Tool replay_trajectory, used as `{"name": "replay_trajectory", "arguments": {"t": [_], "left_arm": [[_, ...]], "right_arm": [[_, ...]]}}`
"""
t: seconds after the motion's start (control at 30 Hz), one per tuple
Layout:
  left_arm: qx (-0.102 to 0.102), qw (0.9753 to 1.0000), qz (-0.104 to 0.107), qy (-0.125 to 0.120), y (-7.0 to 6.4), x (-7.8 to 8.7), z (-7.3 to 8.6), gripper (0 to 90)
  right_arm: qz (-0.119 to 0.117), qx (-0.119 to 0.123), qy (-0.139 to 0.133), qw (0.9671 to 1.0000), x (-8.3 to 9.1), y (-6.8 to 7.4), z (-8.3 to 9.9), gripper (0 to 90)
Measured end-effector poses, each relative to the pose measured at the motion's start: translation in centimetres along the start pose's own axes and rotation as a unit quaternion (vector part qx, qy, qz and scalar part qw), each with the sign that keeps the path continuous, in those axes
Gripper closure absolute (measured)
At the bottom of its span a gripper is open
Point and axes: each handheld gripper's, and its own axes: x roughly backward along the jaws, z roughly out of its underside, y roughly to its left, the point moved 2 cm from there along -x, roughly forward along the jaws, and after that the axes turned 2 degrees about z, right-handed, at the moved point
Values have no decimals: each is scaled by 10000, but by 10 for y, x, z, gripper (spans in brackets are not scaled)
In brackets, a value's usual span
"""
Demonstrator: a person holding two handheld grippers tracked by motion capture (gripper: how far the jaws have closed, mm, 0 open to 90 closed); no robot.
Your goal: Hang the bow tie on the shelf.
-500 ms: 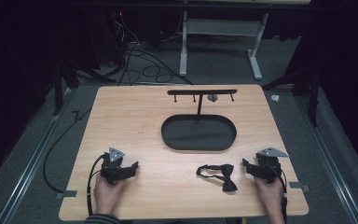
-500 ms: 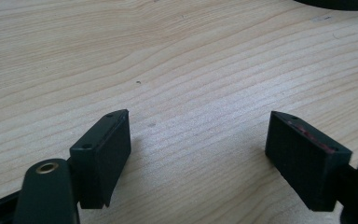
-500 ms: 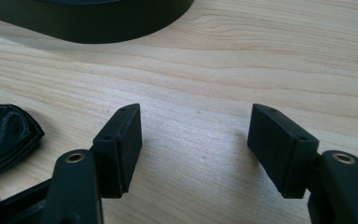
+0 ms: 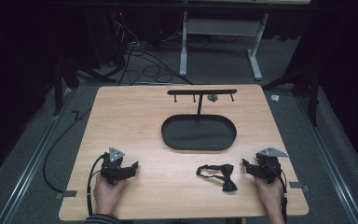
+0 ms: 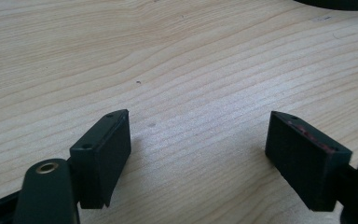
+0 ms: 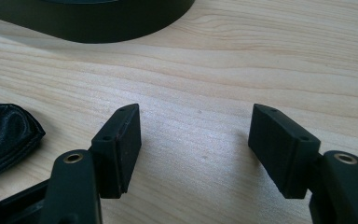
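A black bow tie (image 4: 218, 176) with its strap lies on the wooden table (image 4: 135, 121), near the front right. Just right of it rests my right gripper (image 4: 245, 164), open and empty; in the right gripper view (image 6: 196, 140) the satin bow tie (image 6: 4, 135) sits left of the jaws. My left gripper (image 4: 135, 164) lies at the front left, open, with bare wood between its jaws (image 5: 198, 149). A black oval tray (image 4: 199, 133) sits mid-table, and a T-shaped hanger stand (image 4: 201, 93) with small hooks rises from its far side.
A hand holds each gripper at the table's front edge. A black cable (image 4: 58, 140) trails off the left side. The oval tray's rim (image 6: 121, 23) lies ahead of the right gripper. Floor cables and a white desk frame (image 4: 219, 42) stand beyond the table.
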Motion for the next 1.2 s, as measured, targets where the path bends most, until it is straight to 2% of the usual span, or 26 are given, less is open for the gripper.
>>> {"name": "replay_trajectory", "arguments": {"t": [0.57,0.83,1.03,1.1,1.2], "left_arm": [[9,10000,-10,-1,0,0,0,228],[7,10000,-13,0,0,0,0,227],[4,10000,-18,4,0,0,0,226],[4,10000,-19,4,0,0,0,226],[6,10000,-19,2,0,0,0,226]], "right_arm": [[4,-8,1,10000,0,0,0,360],[75,-74,3,9999,0,2,-1,361],[-56,-148,-35,9999,1,1,-1,404],[-87,-198,-175,9996,5,2,-3,423],[-199,-258,-190,9993,10,4,-5,434]]}}
